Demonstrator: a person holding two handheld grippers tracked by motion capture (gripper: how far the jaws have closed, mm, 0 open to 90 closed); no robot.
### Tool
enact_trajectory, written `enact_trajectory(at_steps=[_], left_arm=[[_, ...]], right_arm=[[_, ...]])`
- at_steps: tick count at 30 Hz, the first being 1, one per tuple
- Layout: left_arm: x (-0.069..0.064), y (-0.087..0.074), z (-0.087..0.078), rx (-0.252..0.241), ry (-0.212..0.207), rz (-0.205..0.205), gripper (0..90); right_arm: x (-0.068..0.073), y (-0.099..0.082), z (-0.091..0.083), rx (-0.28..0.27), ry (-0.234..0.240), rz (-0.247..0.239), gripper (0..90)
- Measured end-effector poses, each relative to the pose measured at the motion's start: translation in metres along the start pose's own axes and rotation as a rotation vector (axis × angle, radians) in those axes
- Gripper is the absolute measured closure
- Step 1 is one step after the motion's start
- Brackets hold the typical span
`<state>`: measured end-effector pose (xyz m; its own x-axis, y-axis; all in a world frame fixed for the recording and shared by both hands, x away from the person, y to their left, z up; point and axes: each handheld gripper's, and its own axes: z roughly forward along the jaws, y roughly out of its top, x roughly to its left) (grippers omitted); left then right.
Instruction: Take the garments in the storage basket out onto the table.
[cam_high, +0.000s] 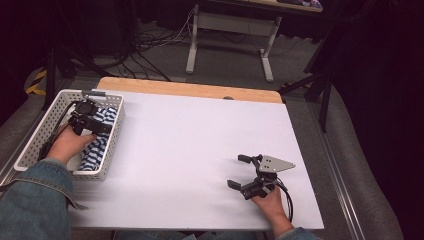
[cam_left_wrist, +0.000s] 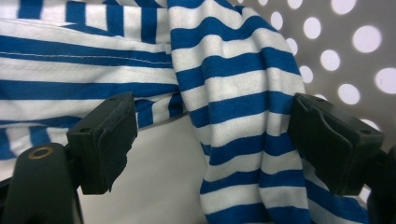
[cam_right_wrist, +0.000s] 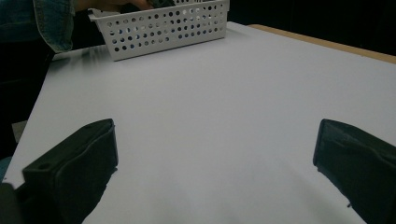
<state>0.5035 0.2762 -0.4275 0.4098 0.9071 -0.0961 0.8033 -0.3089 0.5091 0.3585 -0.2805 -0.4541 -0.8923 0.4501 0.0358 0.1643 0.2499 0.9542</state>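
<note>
Left claw (cam_left_wrist: 212, 140): agape around a fold of striped cloth (cam_left_wrist: 243, 121) in the basket (cam_high: 37, 135).
Right claw (cam_high: 243, 171): agape, empty, over the bench (cam_high: 190, 145).
Advice: squeeze squarely on the fold (not its edge).

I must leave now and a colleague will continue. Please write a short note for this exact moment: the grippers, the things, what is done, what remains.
Left hand-held gripper: open, inside the white perforated basket, jaws on either side of a fold of the blue-and-white striped cloth, not yet closed.
Right hand-held gripper: open, holding nothing, low over the white table.
Done: the cloth is reached.
Left: probably close on the fold and lift it out.
</note>
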Motion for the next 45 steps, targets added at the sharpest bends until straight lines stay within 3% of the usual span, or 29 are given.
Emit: enact_trajectory(at_steps=[3, 7, 16, 23, 28, 29, 32, 39, 45], left_arm=[[0.001, -0.001, 0.003, -0.002, -0.019, -0.009, 18.8], [0.005, -0.003, 0.009, 0.013, -0.042, -0.053, 18.5], [0.007, -0.006, 0.015, 0.007, -0.052, -0.077, 18.4], [0.004, -0.004, 0.012, 0.031, -0.118, -0.087, 39.2], [0.002, -0.003, 0.010, 0.030, -0.134, -0.085, 52.9], [0.000, -0.002, 0.009, 0.027, -0.134, -0.059, 56.7], [-0.005, -0.001, 0.006, 0.026, -0.117, -0.042, 65.3], [-0.007, -0.001, -0.001, 0.003, -0.097, -0.029, 71.0], [-0.012, -0.001, -0.015, -0.059, -0.071, -0.009, 77.9]], right_arm=[[0.000, 0.000, 0.000, 0.000, 0.001, 0.000, 0.4], [0.000, 0.000, 0.000, 0.001, 0.001, -0.001, 0.4], [0.000, 0.000, 0.000, 0.003, 0.003, -0.003, 0.4], [0.000, 0.000, 0.001, 0.004, 0.008, -0.002, 0.4], [0.000, 0.000, 0.001, 0.004, 0.008, -0.001, 0.4], [0.000, 0.000, 0.001, 0.003, 0.009, -0.001, 0.4], [0.000, 0.000, 0.001, 0.003, 0.007, -0.001, 0.4], [0.000, 0.000, 0.000, 0.002, 0.007, 0.000, 0.4], [0.000, 0.000, 0.000, 0.002, 0.007, 0.000, 0.4]])
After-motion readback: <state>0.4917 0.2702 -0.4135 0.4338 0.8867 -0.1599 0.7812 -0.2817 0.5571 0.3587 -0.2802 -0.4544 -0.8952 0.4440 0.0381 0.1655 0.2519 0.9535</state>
